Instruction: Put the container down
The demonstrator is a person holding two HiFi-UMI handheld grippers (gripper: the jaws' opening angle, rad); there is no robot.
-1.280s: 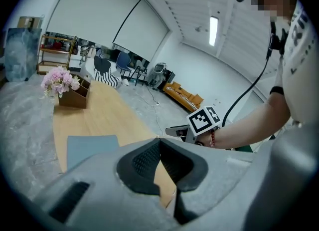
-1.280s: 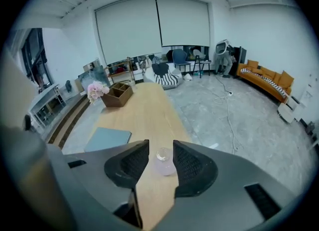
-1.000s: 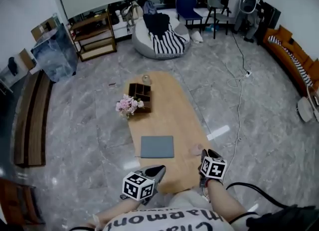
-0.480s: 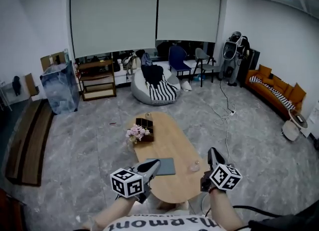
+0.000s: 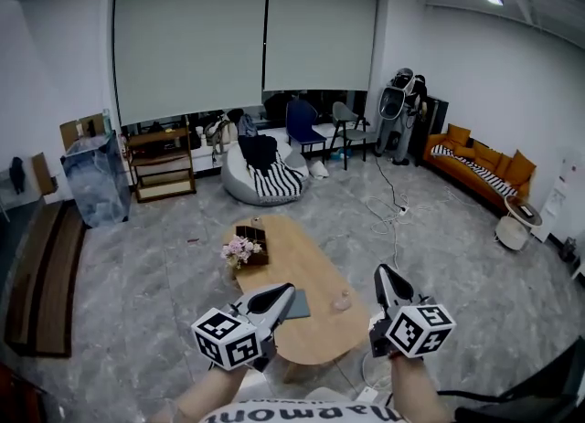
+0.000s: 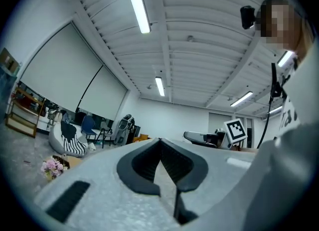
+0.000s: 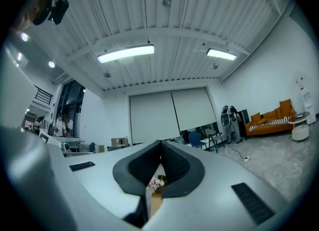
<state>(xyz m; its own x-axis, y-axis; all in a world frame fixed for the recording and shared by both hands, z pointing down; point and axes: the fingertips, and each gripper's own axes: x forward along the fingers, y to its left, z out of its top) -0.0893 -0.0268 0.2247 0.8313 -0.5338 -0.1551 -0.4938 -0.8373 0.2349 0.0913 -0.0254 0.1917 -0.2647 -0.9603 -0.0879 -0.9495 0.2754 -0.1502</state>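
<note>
Altogether two, both closed: left gripper [image 5: 285, 293], right gripper [image 5: 382, 272]; one container [image 5: 343, 301]; one table [image 5: 322, 337].

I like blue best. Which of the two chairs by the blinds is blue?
The left chair, next to the beanbag. The right chair is grey.

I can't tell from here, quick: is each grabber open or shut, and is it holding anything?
Left gripper: shut, fingers together, holding nothing.
Right gripper: shut, fingers have just closed, nothing between them.
</note>
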